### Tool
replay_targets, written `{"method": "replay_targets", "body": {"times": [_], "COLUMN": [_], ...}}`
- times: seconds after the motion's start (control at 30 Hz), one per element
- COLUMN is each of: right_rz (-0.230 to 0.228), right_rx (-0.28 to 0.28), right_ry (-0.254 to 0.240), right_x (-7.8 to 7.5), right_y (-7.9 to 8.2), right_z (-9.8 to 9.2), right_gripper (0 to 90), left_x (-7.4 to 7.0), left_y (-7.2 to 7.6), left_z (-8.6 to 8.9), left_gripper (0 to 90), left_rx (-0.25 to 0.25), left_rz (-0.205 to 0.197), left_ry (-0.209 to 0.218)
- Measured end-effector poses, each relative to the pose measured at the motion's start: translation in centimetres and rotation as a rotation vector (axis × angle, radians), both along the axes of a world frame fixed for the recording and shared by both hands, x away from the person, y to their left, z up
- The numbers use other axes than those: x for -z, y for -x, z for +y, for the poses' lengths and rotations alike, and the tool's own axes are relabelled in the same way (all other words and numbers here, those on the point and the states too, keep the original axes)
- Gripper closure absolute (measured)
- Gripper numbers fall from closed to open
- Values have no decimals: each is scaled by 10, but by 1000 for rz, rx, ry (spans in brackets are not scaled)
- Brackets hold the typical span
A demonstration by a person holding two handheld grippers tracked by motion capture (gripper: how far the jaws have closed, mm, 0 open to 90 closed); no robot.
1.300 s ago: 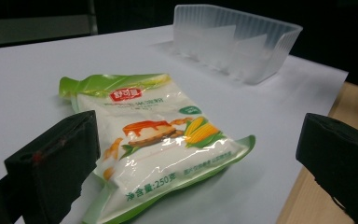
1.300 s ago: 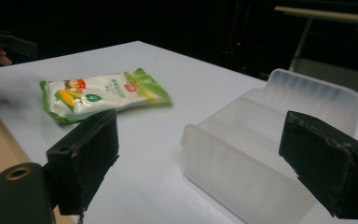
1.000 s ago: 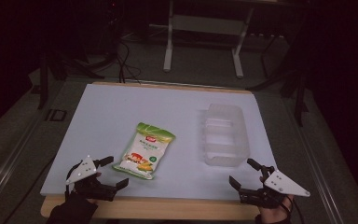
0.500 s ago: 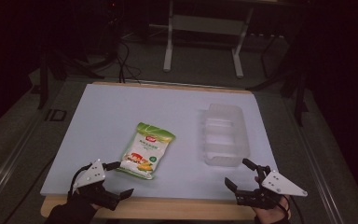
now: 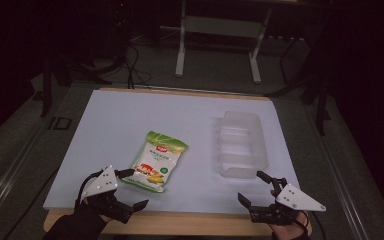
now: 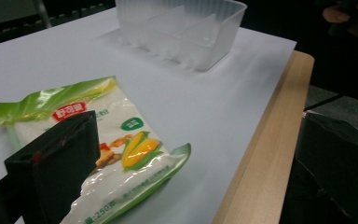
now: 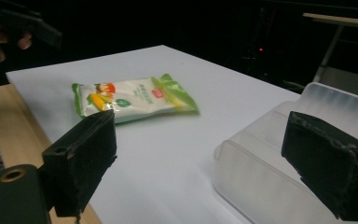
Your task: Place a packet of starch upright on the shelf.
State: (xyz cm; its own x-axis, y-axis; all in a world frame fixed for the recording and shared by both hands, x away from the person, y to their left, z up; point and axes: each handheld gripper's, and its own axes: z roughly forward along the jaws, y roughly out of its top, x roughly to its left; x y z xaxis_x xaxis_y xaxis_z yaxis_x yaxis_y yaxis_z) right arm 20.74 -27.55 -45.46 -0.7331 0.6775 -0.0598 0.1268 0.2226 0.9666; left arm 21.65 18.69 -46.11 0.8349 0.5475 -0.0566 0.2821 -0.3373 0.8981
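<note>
The snack bag is lying in the middle of the frame, left of the clear tray. It looks light, soft and slippery. The left gripper, jaws wide apart, is reaching its near corner, a good spot to pinch. The right gripper is waiting with jaws apart.

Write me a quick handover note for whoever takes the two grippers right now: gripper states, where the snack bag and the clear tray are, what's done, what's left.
Left gripper: open, empty, one jaw over the near-left corner of the snack bag, no grip yet.
Right gripper: open, empty, at the table's near edge just short of the clear tray.
Bag lies flat mid-table, left of the tray and apart from it. The tray's compartments look empty.
Done: nothing moved yet.
Left, probably: grasp the bag and place it in the tray.
</note>
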Motion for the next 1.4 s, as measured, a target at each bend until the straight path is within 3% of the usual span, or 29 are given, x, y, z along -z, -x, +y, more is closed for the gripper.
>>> {"method": "replay_targets", "body": {"times": [0.13, 0.27, 0.43, 0.73, 1.07, 1.4], "right_rz": [-2, -16, -11, -22, -9, 3], "right_rx": [5, 15, 22, 29, 25, 15], "right_ry": [22, 16, 7, 5, 6, 4], "right_x": [0, -1, -1, 0, 1, 3], "right_y": [-1, 0, 0, 0, 0, -1], "right_z": [1, 0, -1, 0, 1, 1], "right_gripper": [100, 100, 101, 103, 104, 105], "left_x": [-1, -3, -8, -15, -8, 11], "left_y": [-9, -19, -35, -70, -110, -147], "left_z": [0, 0, -2, -1, 2, 1], "left_gripper": [17, 16, 16, 16, 17, 57], "left_rx": [-7, -24, -54, -124, -180, -232], "left_rz": [51, 74, 112, 113, 157, 221], "left_ry": [-2, 0, -30, -56, -54, -74]}}
